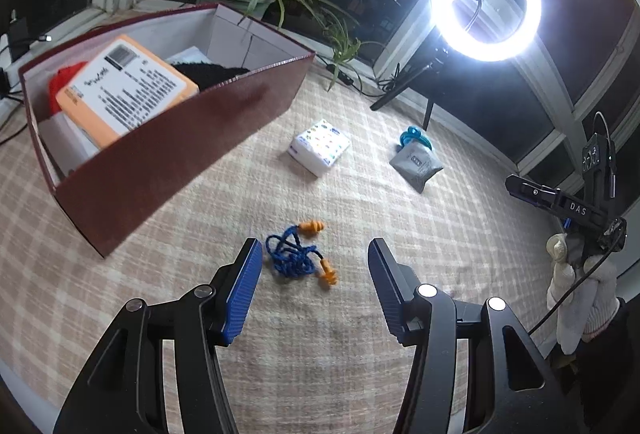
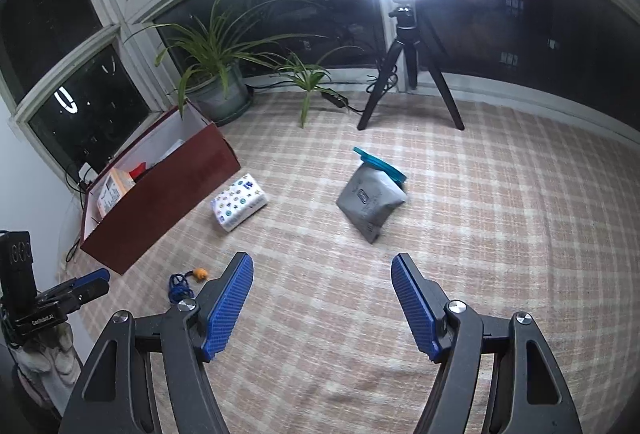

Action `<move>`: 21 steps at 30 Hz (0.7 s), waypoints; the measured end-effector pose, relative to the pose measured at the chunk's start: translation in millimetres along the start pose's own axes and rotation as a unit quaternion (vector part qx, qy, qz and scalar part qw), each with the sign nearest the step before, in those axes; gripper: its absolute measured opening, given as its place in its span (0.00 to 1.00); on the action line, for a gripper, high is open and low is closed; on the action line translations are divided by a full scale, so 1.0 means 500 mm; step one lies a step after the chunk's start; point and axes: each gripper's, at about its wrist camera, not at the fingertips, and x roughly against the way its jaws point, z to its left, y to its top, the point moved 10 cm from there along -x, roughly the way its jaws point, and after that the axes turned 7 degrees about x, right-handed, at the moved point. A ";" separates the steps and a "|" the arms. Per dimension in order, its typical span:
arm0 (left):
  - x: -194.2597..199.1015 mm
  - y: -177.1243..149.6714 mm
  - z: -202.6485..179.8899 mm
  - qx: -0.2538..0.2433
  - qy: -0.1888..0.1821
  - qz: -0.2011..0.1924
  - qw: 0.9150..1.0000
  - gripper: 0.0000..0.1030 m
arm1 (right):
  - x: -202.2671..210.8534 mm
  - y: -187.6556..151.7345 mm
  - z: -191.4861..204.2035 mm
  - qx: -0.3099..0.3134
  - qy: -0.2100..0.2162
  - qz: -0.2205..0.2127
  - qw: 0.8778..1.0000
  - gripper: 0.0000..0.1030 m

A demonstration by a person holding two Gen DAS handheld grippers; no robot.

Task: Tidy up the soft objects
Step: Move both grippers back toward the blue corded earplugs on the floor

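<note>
Orange earplugs on a blue cord [image 1: 298, 254] lie on the checked cloth just ahead of my left gripper [image 1: 313, 242], which is open and empty above them. A patterned tissue pack [image 1: 319, 147] and a grey pouch [image 1: 416, 163] lie farther out. My right gripper [image 2: 322, 258] is open and empty, pointing down at the cloth short of the grey pouch [image 2: 370, 201], which rests against a teal item [image 2: 380, 163]. The tissue pack [image 2: 239, 201] is to its left, and the earplugs [image 2: 184, 282] are partly hidden behind its left finger.
A dark red box [image 1: 160, 161] on the left holds an orange package [image 1: 124, 85] and red and black soft things. A ring light on a tripod [image 2: 408, 73] and potted plants [image 2: 216, 73] stand along the window. A gloved hand [image 1: 580, 298] holds the right gripper.
</note>
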 end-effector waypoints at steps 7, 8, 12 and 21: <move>-0.021 -0.020 0.004 0.008 0.013 0.011 1.000 0.52 | -0.020 -0.010 -0.026 -0.005 0.009 0.006 1.000 0.66; -0.024 -0.023 0.004 0.009 0.015 0.013 1.000 0.53 | -0.025 -0.010 -0.028 -0.004 0.010 0.007 1.000 0.66; -0.034 -0.020 0.002 0.007 0.023 0.012 1.000 0.53 | -0.052 -0.014 -0.049 -0.006 0.008 0.013 1.000 0.66; -0.081 -0.041 0.012 0.000 0.045 0.031 0.999 0.53 | -0.101 -0.016 -0.052 -0.008 0.032 0.029 0.999 0.66</move>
